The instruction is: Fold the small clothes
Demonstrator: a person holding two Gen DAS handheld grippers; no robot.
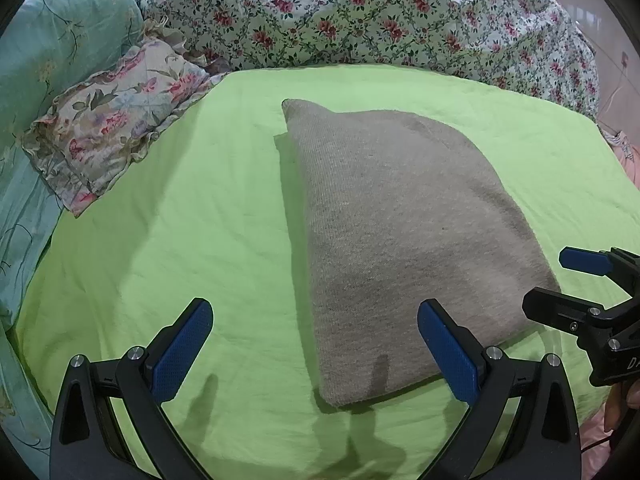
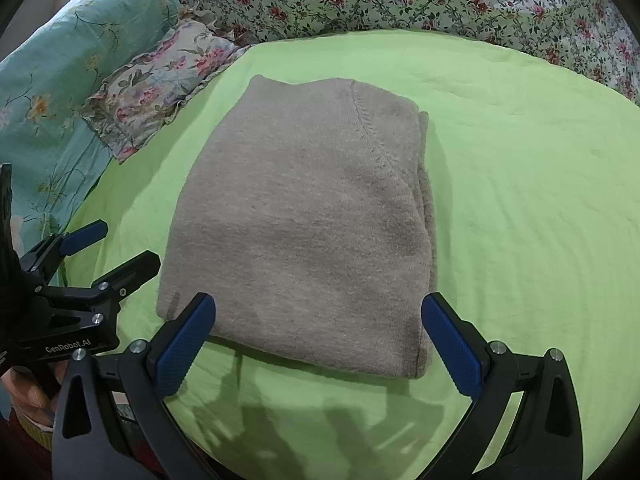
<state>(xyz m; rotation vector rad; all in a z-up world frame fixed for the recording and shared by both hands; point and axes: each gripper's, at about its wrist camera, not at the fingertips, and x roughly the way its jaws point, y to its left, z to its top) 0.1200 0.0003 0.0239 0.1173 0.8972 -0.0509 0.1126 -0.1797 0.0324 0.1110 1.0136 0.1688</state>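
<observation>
The grey knit (image 2: 296, 216) lay folded mid-sheet (image 2: 520, 200), apparently needing one more fold. Both claws, left (image 1: 314, 350) and right (image 2: 318, 344), hung spread and empty at its 6 o'clock edge, ready to pinch corners.

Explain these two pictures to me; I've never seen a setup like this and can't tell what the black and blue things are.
They are two hand-held grippers, each carrying its own camera looking along its fingers. One picture comes from the left gripper, the other from the right gripper; each also shows in the other's view. A person's fingers hold one handle. Both are open and hold nothing. A folded grey knit garment lies on a green sheet, with a floral pillow and floral bedding behind.
</observation>
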